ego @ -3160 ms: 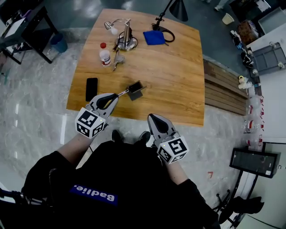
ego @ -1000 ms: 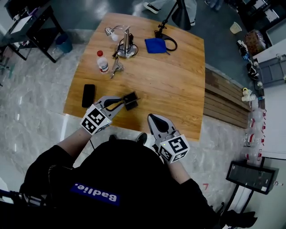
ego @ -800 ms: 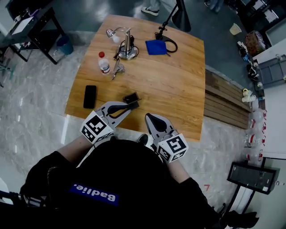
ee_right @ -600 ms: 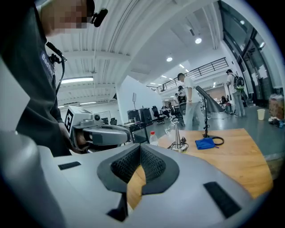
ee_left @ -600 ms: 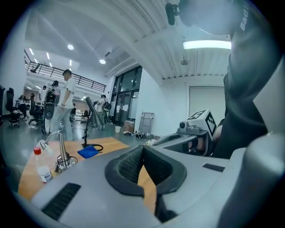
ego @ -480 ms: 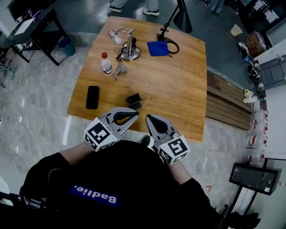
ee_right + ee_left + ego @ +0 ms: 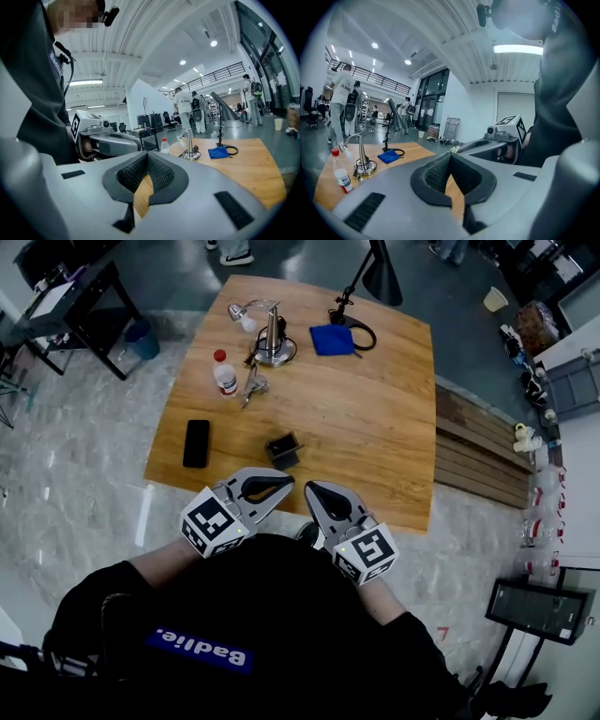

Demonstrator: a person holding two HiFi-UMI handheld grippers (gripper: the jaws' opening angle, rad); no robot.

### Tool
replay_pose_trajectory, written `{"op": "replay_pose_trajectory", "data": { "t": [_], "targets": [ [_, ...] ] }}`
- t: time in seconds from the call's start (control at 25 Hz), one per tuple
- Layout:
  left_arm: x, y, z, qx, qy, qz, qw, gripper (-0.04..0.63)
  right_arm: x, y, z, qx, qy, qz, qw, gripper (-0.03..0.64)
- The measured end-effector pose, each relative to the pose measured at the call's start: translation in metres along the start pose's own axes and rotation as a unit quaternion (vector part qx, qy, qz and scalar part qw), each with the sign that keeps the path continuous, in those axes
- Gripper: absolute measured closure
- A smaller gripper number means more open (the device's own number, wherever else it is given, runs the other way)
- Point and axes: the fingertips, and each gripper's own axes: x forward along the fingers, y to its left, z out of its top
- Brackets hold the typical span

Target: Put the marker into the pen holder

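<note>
The black pen holder (image 7: 282, 450) stands near the table's front edge. No marker shows apart from it, and I cannot tell whether one is inside. My left gripper (image 7: 284, 482) hangs over the front edge just short of the holder, shut and empty. In the left gripper view its tips (image 7: 450, 158) meet with nothing between them. My right gripper (image 7: 311, 489) sits beside it, tips nearly touching the left one's, also shut with nothing held (image 7: 147, 157). Neither gripper view shows the holder.
A black phone (image 7: 196, 443) lies left of the holder. Further back on the wooden table (image 7: 375, 427) are a red-capped bottle (image 7: 224, 373), a metal desk lamp (image 7: 272, 334) and a blue cloth (image 7: 332, 340) by a black stand. People stand beyond the table.
The left gripper held the marker at the pen holder a second ago. It has since let go, drawn back toward my body and shut empty. The right gripper barely moved.
</note>
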Motion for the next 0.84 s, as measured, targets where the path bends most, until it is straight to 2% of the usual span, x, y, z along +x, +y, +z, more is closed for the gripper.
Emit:
{"op": "replay_pose_trajectory", "data": {
  "t": [0.4,0.84],
  "targets": [
    [0.002,0.001,-0.008,-0.010,0.006,0.001,0.9999,0.586,0.003,-0.004,-0.002,-0.002,-0.007,0.001,1.000,0.614],
    [0.007,0.004,-0.015,-0.028,0.017,-0.001,0.9995,0.586,0.004,-0.004,-0.005,0.008,0.012,0.003,1.000,0.614]
  ]
}}
